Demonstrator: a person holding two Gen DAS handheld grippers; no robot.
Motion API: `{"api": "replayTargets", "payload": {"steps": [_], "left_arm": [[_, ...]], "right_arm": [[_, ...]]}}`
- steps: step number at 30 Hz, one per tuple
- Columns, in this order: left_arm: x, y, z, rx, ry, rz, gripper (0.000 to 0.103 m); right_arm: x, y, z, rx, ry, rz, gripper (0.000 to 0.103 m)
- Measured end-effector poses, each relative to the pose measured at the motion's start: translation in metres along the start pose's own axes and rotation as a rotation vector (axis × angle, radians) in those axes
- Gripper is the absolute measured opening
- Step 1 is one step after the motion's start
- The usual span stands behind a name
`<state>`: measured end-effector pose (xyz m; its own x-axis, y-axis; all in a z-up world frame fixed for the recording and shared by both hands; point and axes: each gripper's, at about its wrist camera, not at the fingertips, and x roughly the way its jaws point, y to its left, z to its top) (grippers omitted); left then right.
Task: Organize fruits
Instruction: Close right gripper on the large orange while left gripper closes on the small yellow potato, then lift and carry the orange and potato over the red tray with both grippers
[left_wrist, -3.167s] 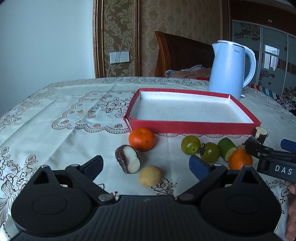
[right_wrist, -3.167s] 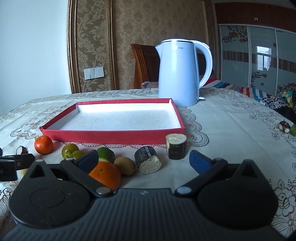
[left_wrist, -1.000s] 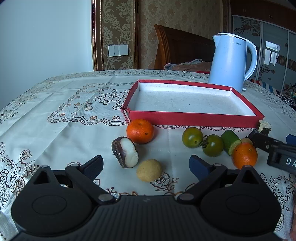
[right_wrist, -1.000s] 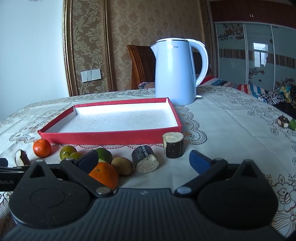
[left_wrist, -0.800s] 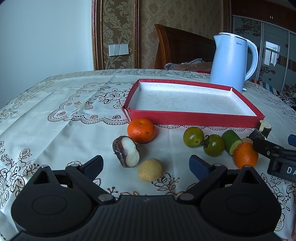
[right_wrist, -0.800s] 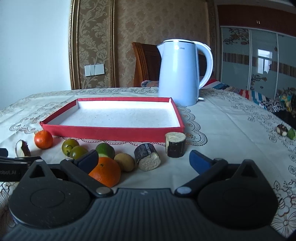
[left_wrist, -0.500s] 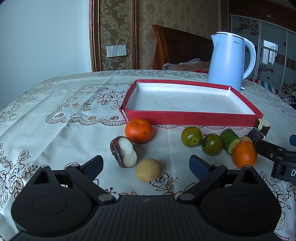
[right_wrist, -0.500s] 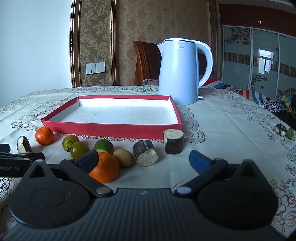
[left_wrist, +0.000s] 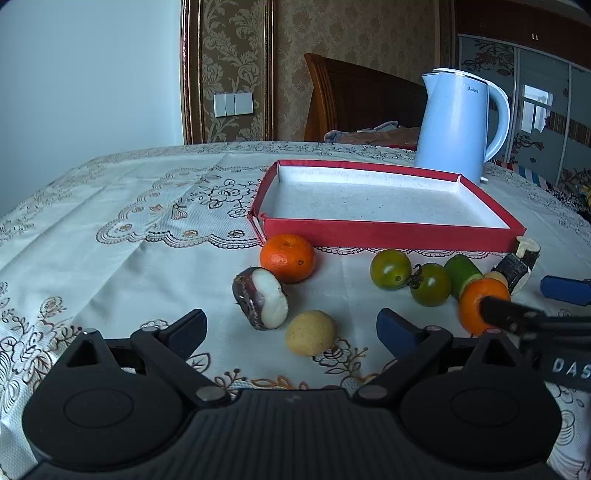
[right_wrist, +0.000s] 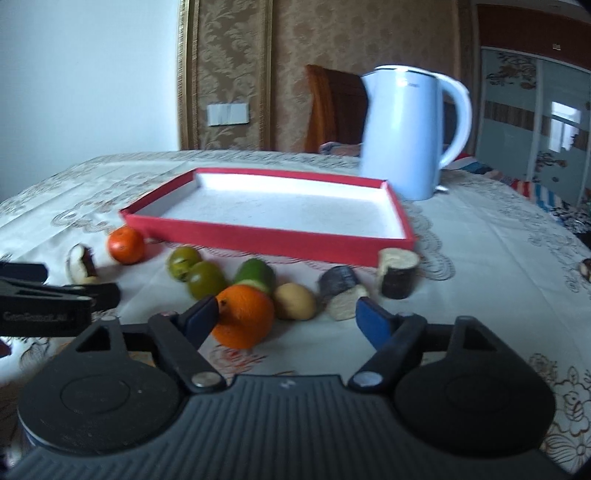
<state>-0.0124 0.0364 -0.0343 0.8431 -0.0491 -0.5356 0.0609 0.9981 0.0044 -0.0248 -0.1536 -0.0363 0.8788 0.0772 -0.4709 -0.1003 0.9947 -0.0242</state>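
Observation:
My right gripper (right_wrist: 286, 315) is closing its jaws around a large orange (right_wrist: 245, 315). The left finger touches the fruit's side, while the right finger (right_wrist: 369, 323) stands well clear of it. My left gripper (left_wrist: 291, 325) is open and low over the cloth. A tan round fruit (left_wrist: 311, 332) lies loose between its fingers. A halved dark fruit with white flesh (left_wrist: 260, 302) and a mandarin (left_wrist: 287, 258) lie just beyond. The red tray (left_wrist: 388, 233) with a white floor holds nothing.
Two green tomatoes (left_wrist: 390, 268), a cut green piece (left_wrist: 461, 271) and two dark cane stubs (right_wrist: 397, 271) lie along the tray's near wall. A pale blue kettle (right_wrist: 402, 136) stands behind the tray's right corner. A wooden chair (left_wrist: 354, 99) sits at the far edge.
The right gripper's fingers have drawn in around the orange, and its view has swung and tilted. The left gripper has held still.

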Motion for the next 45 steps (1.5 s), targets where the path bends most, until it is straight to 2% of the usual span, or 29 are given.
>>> {"api": "replayTargets", "payload": {"steps": [3,4,6,11,20,22,26,28,30,34,36,39,45], "left_arm": [[0.004,0.0,0.0,0.005,0.016,-0.015,0.099],[0.005,-0.001,0.0,0.008,0.019,-0.016,0.099],[0.005,-0.001,0.0,0.009,0.019,-0.017,0.099],[0.003,0.002,0.0,0.004,0.013,-0.039,0.096],[0.001,0.009,0.0,0.005,-0.005,-0.046,0.092],[0.001,0.007,0.0,0.011,0.003,-0.056,0.077],[0.006,0.0,-0.001,0.023,0.022,-0.062,0.072],[0.006,-0.004,-0.002,0.042,0.021,-0.044,0.064],[0.006,-0.007,-0.001,0.054,0.018,-0.047,0.062],[0.005,-0.009,-0.002,0.048,0.023,-0.053,0.043],[0.009,-0.009,-0.001,0.037,0.042,-0.044,0.037],[0.01,-0.004,-0.003,0.005,0.043,-0.052,0.03],[0.008,-0.006,-0.004,0.022,0.033,-0.057,0.029]], "right_arm": [[0.005,0.008,-0.002,-0.013,0.018,0.031,0.077],[0.005,0.009,-0.001,-0.016,0.024,0.041,0.072],[0.006,0.012,-0.001,-0.021,0.024,0.064,0.063],[0.009,0.018,-0.003,-0.036,0.052,0.159,0.03],[-0.003,0.02,-0.007,-0.067,0.004,0.137,0.03],[-0.008,0.018,-0.009,-0.075,-0.018,0.108,0.03],[-0.017,0.008,-0.006,-0.05,-0.052,0.086,0.03],[-0.021,0.006,-0.004,-0.051,-0.07,0.078,0.03],[-0.023,0.004,-0.002,-0.049,-0.082,0.072,0.03],[-0.021,0.0,-0.001,-0.034,-0.079,0.069,0.03],[-0.021,-0.001,-0.002,-0.027,-0.078,0.072,0.03],[-0.021,0.0,-0.002,-0.029,-0.079,0.074,0.03],[-0.019,-0.001,-0.002,-0.02,-0.081,0.068,0.03]]}}
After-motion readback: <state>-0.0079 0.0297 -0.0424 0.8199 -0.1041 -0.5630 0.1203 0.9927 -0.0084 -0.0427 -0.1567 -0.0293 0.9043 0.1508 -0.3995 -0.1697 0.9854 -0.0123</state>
